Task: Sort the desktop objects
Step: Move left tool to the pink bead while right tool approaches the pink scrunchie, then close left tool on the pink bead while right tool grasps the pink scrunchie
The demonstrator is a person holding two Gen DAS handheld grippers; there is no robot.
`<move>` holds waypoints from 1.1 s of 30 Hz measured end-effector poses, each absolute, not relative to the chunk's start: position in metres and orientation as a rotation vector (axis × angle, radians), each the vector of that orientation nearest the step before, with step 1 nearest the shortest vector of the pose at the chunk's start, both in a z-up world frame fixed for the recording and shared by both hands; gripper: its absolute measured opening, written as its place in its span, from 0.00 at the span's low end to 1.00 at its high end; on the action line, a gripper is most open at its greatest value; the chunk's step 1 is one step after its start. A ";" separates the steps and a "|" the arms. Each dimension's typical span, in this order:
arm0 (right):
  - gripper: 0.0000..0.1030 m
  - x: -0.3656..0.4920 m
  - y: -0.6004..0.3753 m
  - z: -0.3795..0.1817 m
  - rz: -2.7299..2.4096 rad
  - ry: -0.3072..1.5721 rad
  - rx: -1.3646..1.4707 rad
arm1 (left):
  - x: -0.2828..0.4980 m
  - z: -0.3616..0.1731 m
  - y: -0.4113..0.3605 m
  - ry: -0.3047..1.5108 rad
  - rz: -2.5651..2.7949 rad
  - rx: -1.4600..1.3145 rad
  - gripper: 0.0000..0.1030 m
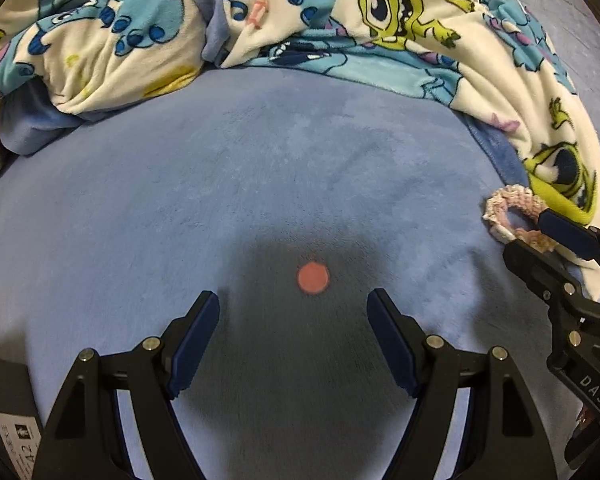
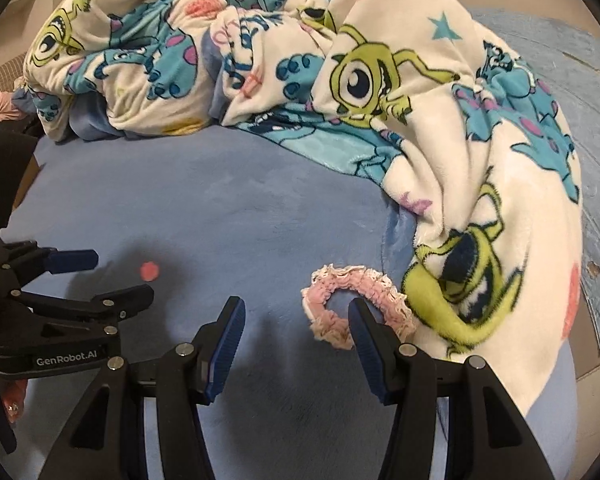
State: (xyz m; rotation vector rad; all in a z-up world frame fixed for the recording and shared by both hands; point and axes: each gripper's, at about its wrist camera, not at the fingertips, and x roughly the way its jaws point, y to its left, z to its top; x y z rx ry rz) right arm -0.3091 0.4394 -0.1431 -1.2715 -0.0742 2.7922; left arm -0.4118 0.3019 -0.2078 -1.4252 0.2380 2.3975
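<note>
My left gripper (image 1: 293, 300) gapes wide just short of a small flat pink disc (image 1: 313, 278) on the blue plush sheet (image 1: 220, 184). My right gripper (image 2: 296, 312) is wide too, one finger inside a frilly pink scrunchie (image 2: 356, 304) lying flat beside the fleecy cartoon blanket (image 2: 440, 128).

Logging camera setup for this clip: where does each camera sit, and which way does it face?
Left wrist: sits on the left gripper, aimed down at a small pink disc on the blue bedding; own open fingers show.
Right wrist: sits on the right gripper, facing a pink scrunchie; own open fingers show.
Shared: disc, scrunchie, monster-print blanket, and each other's gripper.
</note>
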 end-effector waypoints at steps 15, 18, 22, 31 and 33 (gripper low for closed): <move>0.53 -0.331 0.451 -0.171 2.722 -0.136 -1.362 | -0.425 -0.224 0.303 0.184 2.406 -1.368 0.73; 0.52 -0.332 0.450 -0.173 2.716 -0.153 -1.359 | -0.423 -0.224 0.305 0.210 2.421 -1.346 0.68; 0.35 -0.331 0.452 -0.173 2.718 -0.138 -1.342 | -0.420 -0.223 0.305 0.216 2.429 -1.332 0.61; 0.21 -0.331 0.447 -0.174 2.719 -0.158 -1.336 | -0.411 -0.220 0.309 0.203 2.415 -1.319 0.31; 0.17 -0.330 0.447 -0.174 2.720 -0.146 -1.331 | -0.410 -0.219 0.309 0.194 2.411 -1.324 0.20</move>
